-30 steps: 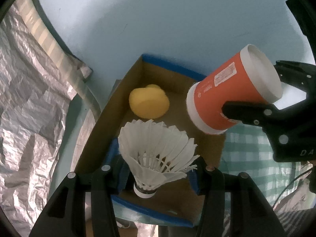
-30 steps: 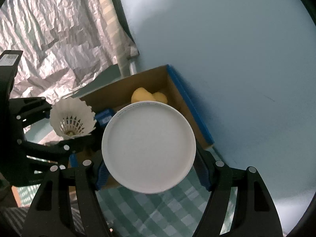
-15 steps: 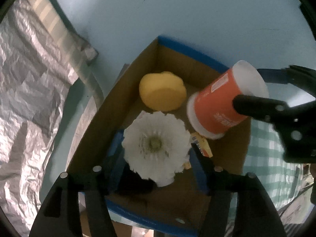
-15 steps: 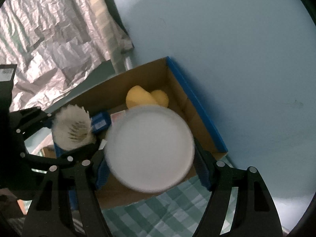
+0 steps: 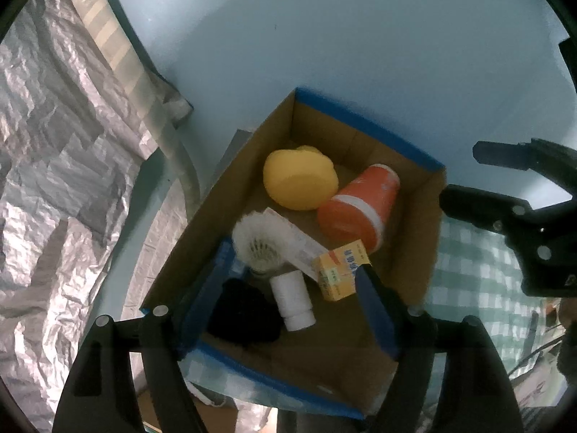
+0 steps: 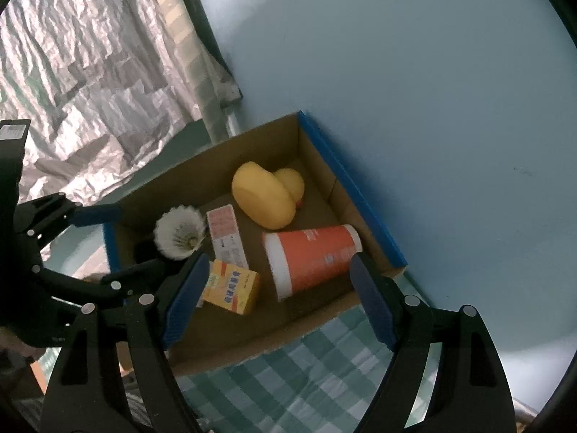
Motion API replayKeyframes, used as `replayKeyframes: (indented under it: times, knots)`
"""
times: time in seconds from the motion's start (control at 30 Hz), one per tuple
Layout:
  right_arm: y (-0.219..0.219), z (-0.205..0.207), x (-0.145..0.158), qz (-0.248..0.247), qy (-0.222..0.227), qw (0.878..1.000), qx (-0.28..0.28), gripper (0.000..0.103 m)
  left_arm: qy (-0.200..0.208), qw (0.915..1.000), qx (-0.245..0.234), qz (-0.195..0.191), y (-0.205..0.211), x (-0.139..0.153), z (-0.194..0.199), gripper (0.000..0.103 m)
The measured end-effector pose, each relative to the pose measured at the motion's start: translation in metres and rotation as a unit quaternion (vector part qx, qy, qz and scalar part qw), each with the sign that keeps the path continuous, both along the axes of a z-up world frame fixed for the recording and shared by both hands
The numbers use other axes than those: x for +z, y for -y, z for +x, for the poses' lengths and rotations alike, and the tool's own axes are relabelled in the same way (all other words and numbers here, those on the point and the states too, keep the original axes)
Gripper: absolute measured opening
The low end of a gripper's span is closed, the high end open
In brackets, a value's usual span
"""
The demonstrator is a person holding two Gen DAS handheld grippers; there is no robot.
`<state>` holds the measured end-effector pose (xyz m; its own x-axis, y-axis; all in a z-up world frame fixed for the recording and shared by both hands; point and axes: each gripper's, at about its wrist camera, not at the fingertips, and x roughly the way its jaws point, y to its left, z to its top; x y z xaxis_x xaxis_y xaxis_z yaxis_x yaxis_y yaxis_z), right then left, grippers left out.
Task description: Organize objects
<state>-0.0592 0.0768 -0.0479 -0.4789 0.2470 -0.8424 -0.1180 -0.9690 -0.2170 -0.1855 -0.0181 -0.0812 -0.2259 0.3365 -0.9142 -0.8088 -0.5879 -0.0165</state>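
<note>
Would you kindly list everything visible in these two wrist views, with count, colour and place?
cardboard box: 1, brown with blue-taped rim, against the pale blue wall
rubber duck: 1, yellow, far end of box
cup: 1, orange and white, lying on its side in box
shuttlecock: 1, white, in box
small carton: 1, yellow, in box
flat packet: 1, white and red, beside shuttlecock
bottle: 1, white, lying in box
dark item: 1, black, near corner; identity unclear
checked cloth: 1, green-white, under box
foil sheeting: silver, left
left gripper: open, empty
right gripper: open, empty
</note>
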Motion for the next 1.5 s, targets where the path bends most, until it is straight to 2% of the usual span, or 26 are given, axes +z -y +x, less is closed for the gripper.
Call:
replayKeyframes:
  times: [0.23, 0.33, 0.43, 0.53, 0.73, 0.87, 1.0, 1.13, 1.27, 1.43, 1.5]
  knots:
    - [0.005, 0.014, 0.018, -0.003, -0.010, 1.000, -0.003, 0.081, 0.009, 0.9996, -0.010, 0.024, 0.004, 0.029, 0.017, 0.081]
    - [0.007, 0.022, 0.025, -0.004, -0.011, 1.000, -0.005, 0.081, 0.002, 0.9995, -0.014, 0.029, 0.005, 0.042, 0.026, 0.082]
    - [0.008, 0.031, 0.031, -0.005, -0.016, 1.000, -0.009, 0.081, -0.009, 0.9993, -0.021, 0.029, 0.008, 0.052, 0.036, 0.088]
    - [0.009, 0.042, 0.036, -0.003, -0.015, 1.000, -0.018, 0.081, -0.017, 0.9992, -0.023, 0.029, 0.013, 0.059, 0.046, 0.088]
    - [0.012, 0.062, 0.043, -0.010, -0.026, 0.999, -0.035, 0.081, -0.017, 0.9995, -0.012, 0.024, 0.027, 0.071, 0.064, 0.088]
    - [0.015, 0.075, 0.046, -0.014, -0.035, 0.998, -0.047, 0.081, -0.037, 0.9991, 0.007, 0.022, 0.038, 0.081, 0.077, 0.090]
    - [0.022, 0.087, 0.047, -0.014, -0.038, 0.998, -0.051, 0.081, -0.044, 0.9983, 0.018, 0.034, 0.050, 0.091, 0.093, 0.091]
    - [0.025, 0.095, 0.045, -0.010, -0.034, 0.998, -0.051, 0.081, -0.047, 0.9976, 0.029, 0.041, 0.056, 0.093, 0.101, 0.092]
    - [0.023, 0.100, 0.042, -0.016, -0.035, 0.998, -0.058, 0.081, -0.061, 0.9974, 0.028, 0.027, 0.059, 0.089, 0.109, 0.092]
    - [0.022, 0.105, 0.043, -0.017, -0.039, 0.997, -0.067, 0.081, -0.053, 0.9977, 0.035, 0.022, 0.064, 0.085, 0.111, 0.092]
    - [0.022, 0.107, 0.043, -0.018, -0.041, 0.997, -0.069, 0.081, -0.048, 0.9977, 0.040, 0.027, 0.067, 0.086, 0.109, 0.098]
